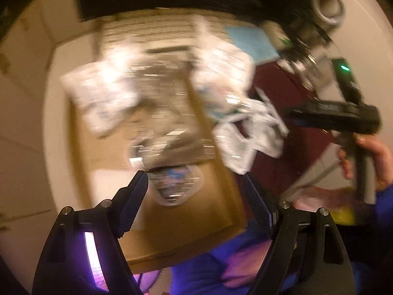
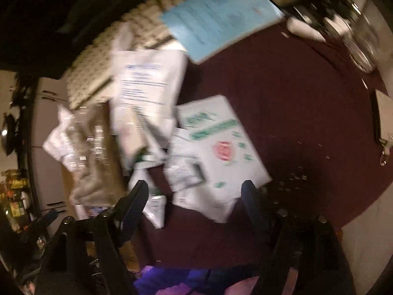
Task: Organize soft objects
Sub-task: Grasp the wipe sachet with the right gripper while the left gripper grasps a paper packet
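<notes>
Left gripper (image 1: 195,189): jaws spread wide with nothing between them, pointing down over a cardboard box (image 1: 216,211)
Right gripper (image 2: 195,191): jaws spread wide and empty, above the dark red tabletop (image 2: 307,113); in the left wrist view a hand (image 1: 366,157) holds it at the right edge
Soft packets: several white plastic-wrapped pouches; in the left view one lies at the box's left side (image 1: 98,93), one clear pouch with blue print just ahead of the left fingers (image 1: 174,184), others spill over the box's right wall onto the tabletop (image 1: 245,135)
Grey-brown soft bundle (image 1: 167,123): in the middle of the box, under shiny wrapping
White pack with green print (image 2: 221,147): flat on the tabletop, straight ahead of the right jaws
Light blue sheet (image 2: 221,17): further back on the tabletop, edge over a checkered cloth (image 2: 98,71)
Around: clear glass (image 2: 361,46) at the far right; blue sleeve (image 1: 383,201) at the wrist
Sharpness: both views are motion-blurred, so print and small items are unreadable
</notes>
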`<state>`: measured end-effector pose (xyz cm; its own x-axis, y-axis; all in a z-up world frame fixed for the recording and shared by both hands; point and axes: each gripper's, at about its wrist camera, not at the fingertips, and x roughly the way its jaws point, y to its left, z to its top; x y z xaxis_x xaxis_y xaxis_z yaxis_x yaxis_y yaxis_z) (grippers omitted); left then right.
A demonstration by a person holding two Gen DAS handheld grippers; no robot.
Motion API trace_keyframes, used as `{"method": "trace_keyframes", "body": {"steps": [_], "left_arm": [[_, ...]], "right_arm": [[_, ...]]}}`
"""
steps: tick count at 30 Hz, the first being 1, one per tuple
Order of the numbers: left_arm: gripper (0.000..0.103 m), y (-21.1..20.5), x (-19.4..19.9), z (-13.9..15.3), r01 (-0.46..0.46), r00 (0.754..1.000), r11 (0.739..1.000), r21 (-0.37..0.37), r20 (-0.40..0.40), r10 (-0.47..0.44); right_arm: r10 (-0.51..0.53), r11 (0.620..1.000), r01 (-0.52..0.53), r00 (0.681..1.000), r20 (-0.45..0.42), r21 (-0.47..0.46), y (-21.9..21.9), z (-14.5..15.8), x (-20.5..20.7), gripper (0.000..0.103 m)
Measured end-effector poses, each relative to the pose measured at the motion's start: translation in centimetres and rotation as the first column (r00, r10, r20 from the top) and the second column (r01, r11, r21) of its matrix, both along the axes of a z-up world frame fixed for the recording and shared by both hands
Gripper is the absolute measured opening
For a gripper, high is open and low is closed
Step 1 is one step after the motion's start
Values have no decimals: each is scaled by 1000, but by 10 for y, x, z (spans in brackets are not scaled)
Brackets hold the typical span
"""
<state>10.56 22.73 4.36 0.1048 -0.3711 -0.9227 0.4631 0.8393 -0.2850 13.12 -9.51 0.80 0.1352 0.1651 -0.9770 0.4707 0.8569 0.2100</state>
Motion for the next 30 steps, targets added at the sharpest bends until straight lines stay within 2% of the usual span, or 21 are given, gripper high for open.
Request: {"method": "trace_keyframes", "body": {"steps": [2,5,9,11,15,16,17,19,23,28,30], "left_arm": [[80,-23,-2,-4,48,998,999,-5,-28,-48],[80,-66,-5,-17,140,989,990,32,-53,-138],[80,-101,2,-35,172,981,984,43,-95,-167],[80,-118,10,-43,180,979,983,44,-109,-175],[80,-150,21,-54,202,976,978,59,-97,-196],[80,-157,24,-57,201,976,978,59,-103,-194],[80,-163,27,-60,198,976,979,56,-107,-191],[80,-172,34,-65,182,979,981,61,-102,-175],[80,-181,49,-86,143,981,986,91,-145,-129],[79,-187,58,-106,121,973,987,102,-208,-98],[79,-195,59,-105,127,977,986,111,-185,-106]], "right_arm": [[-36,999,36,999,6,-19,-9,-6,2,78],[-14,998,14,1000,5,-56,-18,-15,13,78],[3,999,-5,999,-39,-35,-22,-35,25,78],[28,997,-32,998,-53,-68,-20,-42,26,76],[19,994,-23,999,-32,-108,-29,-40,17,44],[13,994,-17,999,-34,-111,-33,-39,13,29],[3,993,-8,999,-38,-119,-39,-37,9,22],[-26,992,21,999,-39,-122,-54,-37,-1,18],[-59,995,58,998,-16,-79,-71,-38,-12,17],[-40,994,37,999,-36,-99,-71,-38,-7,17],[-40,995,37,999,-36,-93,-77,-37,-5,17]]}}
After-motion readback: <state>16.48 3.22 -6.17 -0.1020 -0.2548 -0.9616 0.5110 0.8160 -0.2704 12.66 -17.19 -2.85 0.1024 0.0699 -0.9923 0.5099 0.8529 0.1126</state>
